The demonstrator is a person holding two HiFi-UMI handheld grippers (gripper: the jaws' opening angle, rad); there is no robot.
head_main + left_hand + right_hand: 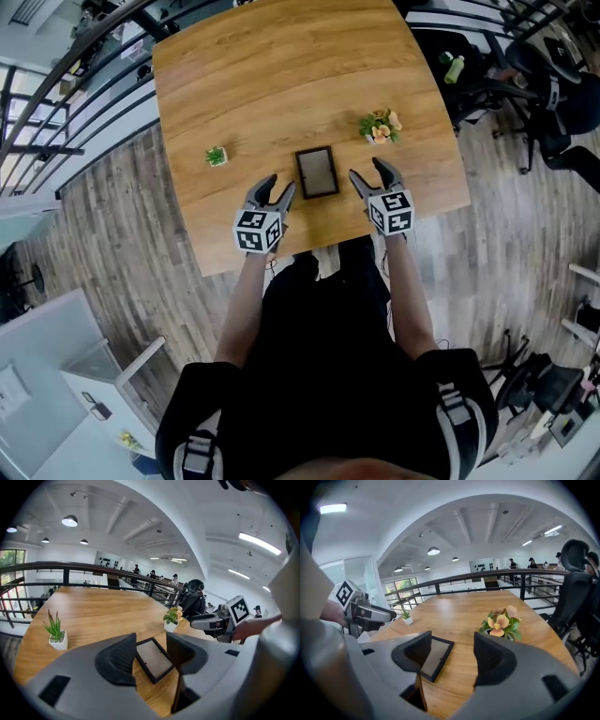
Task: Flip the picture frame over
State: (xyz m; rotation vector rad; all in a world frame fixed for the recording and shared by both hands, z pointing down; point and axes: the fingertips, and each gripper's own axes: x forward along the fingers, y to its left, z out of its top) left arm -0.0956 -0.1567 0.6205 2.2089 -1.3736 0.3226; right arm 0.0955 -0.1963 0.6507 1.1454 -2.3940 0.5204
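Picture frame (316,172): flat on the wooden table (281,75), between your grippers.
Left gripper (277,192): jaws released, empty (beside the frame).
Right gripper (369,174): jaws released, empty.

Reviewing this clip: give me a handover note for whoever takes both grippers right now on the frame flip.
Left gripper: open, empty, beside the frame's left edge.
Right gripper: open, empty, just right of the frame.
Picture frame: flat on the table, between the succulent pot and the flower pot.
Done: nothing; frame not gripped.
To do: grip an edge, lift, turn over, set down.
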